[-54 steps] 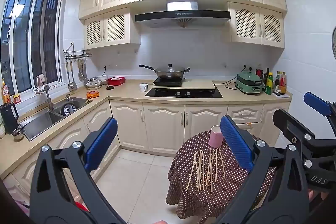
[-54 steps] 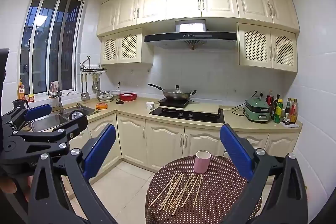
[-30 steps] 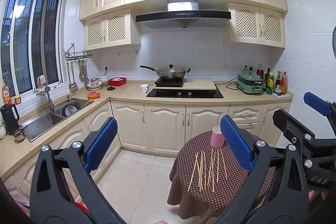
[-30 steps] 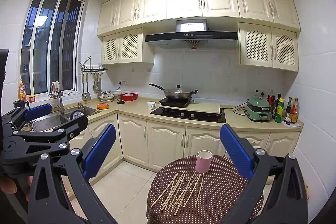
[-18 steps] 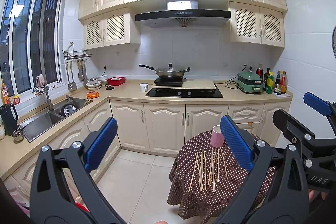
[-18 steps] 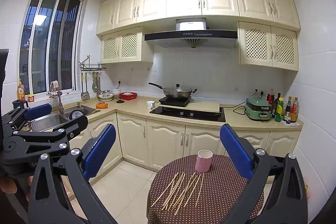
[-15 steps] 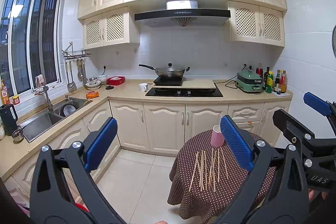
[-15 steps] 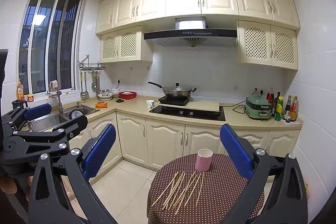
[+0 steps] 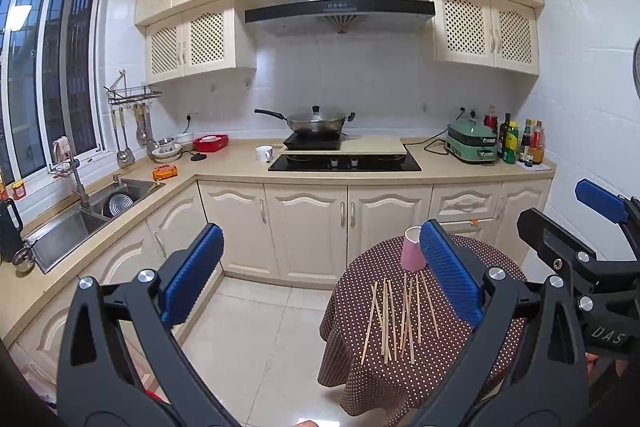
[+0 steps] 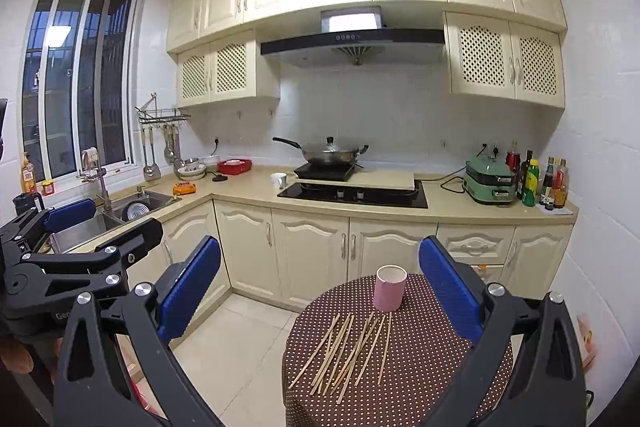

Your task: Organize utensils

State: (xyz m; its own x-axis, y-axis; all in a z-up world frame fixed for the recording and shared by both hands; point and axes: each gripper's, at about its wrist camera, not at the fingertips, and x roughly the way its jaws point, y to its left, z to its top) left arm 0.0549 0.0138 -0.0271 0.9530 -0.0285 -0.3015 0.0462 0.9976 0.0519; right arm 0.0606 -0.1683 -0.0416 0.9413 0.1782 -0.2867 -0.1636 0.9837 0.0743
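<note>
Several wooden chopsticks (image 9: pixel 400 311) (image 10: pixel 352 347) lie loose on a small round table with a brown dotted cloth (image 9: pixel 448 355) (image 10: pixel 424 367). A pink cup (image 9: pixel 412 254) (image 10: pixel 390 287) stands upright at the table's far side, behind the chopsticks. My left gripper (image 9: pixel 320 275) is open, held high and well short of the table, nothing between its blue pads. My right gripper (image 10: pixel 320 287) is open too, also far above the chopsticks. Each view catches the other gripper at its side edge.
Cream cabinets and a countertop (image 10: pixel 440 213) run behind the table, with a hob and wok (image 10: pixel 328 155), a green cooker (image 10: pixel 490 183), bottles (image 10: pixel 552 187) and a sink (image 9: pixel 72 223) at the left. Tiled floor (image 9: pixel 248 331) lies left of the table.
Both views have drifted very slightly; the table sits a touch further right in each. The grippers stay open and nothing on the table has moved.
</note>
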